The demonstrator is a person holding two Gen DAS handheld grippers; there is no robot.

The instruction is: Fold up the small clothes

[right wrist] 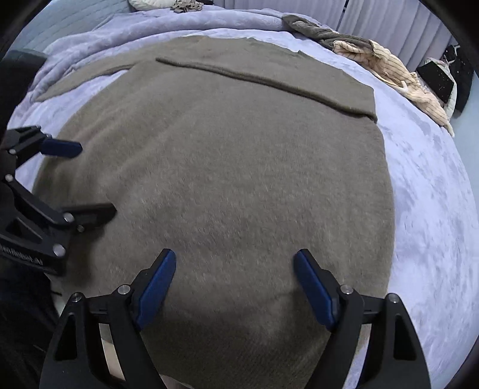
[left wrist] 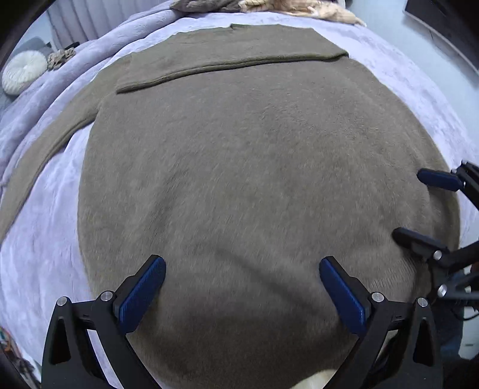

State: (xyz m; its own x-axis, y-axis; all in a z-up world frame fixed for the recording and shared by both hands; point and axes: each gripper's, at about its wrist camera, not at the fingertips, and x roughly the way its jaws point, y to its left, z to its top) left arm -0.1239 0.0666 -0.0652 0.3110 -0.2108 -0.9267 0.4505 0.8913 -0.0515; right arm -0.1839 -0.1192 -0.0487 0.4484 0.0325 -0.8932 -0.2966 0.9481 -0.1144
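Both hand-held grippers, left (left wrist: 242, 294) and right (right wrist: 235, 288), hang released over brown sweater (left wrist: 239, 167) on lavender blanket (left wrist: 45, 254).

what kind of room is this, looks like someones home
Most likely a bedroom: a lilac bedspread covers a bed, a round white cushion lies at its far edge, and pleated curtains hang behind it.

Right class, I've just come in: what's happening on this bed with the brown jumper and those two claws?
A person is folding a brown jumper spread flat on a lilac blanket. One sleeve is already folded across the chest; the other sleeve lies stretched out to the side. The left claw and the right claw are both open, holding nothing, poised over the hem end. More clothes are piled at the bed's far edge.
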